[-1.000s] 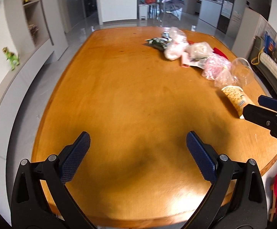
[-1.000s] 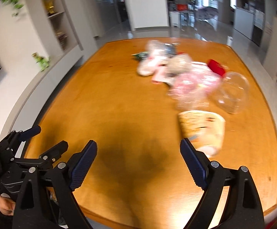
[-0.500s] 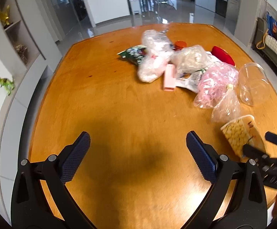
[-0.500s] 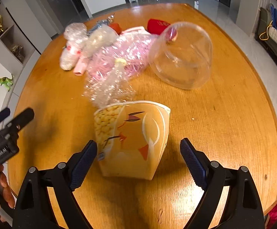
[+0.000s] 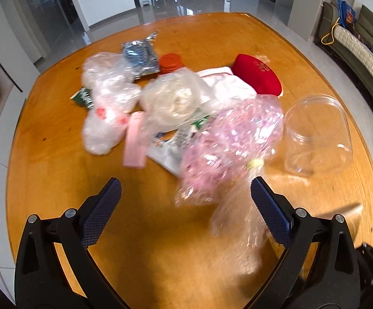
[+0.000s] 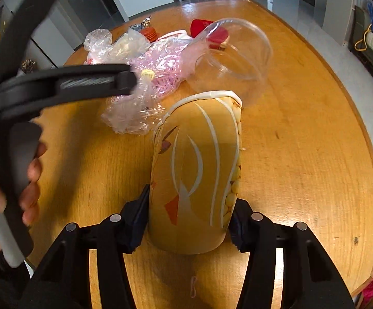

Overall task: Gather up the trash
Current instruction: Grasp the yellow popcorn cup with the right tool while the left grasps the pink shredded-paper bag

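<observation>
The crushed yellow paper cup with white swirls [image 6: 196,175] is now pinched between the pads of the right gripper [image 6: 189,221], its base toward the camera and its white rim pointing away over the round orange-brown wooden table [image 6: 302,154]; half a second ago the same cup lay free on its side ahead of widely spread jaws, so a grasp has just been made and the first piece of trash looks secured. Whether the cup has left the tabletop cannot be told from this view. Just beyond its rim lies the clear plastic jar on its side [image 6: 232,59], and to the left of that a pink crinkled cellophane bag [image 6: 160,64] with a clear knotted plastic bag [image 6: 132,113] trailing from it. The left gripper [image 5: 183,211] has been brought in close over that same pile, its jaws spread wide with nothing between them, the pink cellophane bag sitting blurred just ahead of its blue pads [image 5: 101,219]; a second ago only bare table lay before it. Farther back are seen a pale pink flat stick-shaped wrapper [image 5: 135,141], crumpled clear bags [image 5: 106,108], a silver foil packet [image 5: 141,56], an orange lid [image 5: 171,63] and a red pouch [image 5: 257,77]. The cellophane appears to be the next pickup, and being light and slippery it may slide when squeezed.
</observation>
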